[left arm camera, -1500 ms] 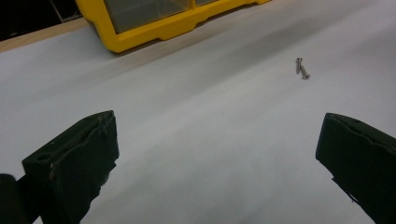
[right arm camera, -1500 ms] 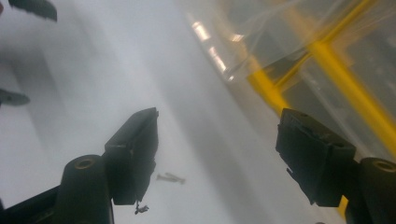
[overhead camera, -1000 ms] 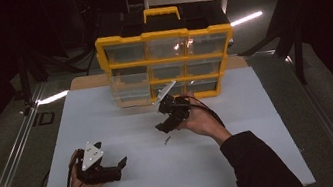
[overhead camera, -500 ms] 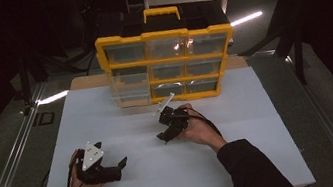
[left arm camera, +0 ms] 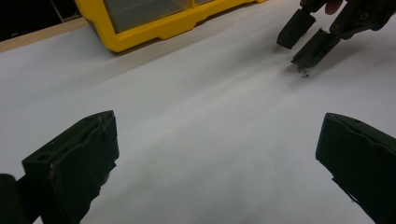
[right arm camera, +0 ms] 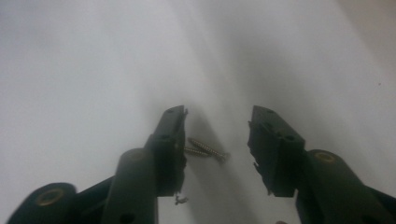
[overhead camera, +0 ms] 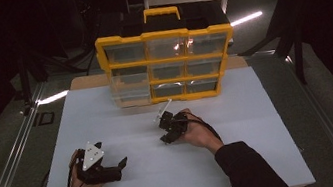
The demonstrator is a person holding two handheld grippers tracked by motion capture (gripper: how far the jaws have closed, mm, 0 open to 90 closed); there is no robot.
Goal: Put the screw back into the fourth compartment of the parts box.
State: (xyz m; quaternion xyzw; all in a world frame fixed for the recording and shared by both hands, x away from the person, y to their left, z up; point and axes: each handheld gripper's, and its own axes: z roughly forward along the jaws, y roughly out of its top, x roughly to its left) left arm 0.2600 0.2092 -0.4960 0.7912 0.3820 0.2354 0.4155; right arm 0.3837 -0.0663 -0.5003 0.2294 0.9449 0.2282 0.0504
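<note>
The right gripper view reveals small brass-coloured metal screws [right arm camera: 208,149] on the white table [overhead camera: 125,130], lost from above. The right gripper [right arm camera: 215,140], closing, straddles them unpinched; the left gripper [overhead camera: 115,166] rests spread.

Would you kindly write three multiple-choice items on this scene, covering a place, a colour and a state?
1. Where do the small metal screws lie?
A. in a drawer
B. on the white table between the right gripper jaws
C. beside the left gripper

2. What colour is the frame of the plastic drawer organizer?
A. yellow
B. red
C. blue

3. How does the right gripper stand?
A. shut on the screws
B. lying flat on its side
C. jaws apart, having just been closing around the screws

Answers: 1 B, the right gripper view shows them there. 2 A, the high view shows it. 3 C, a gap remains at each pad.
</note>
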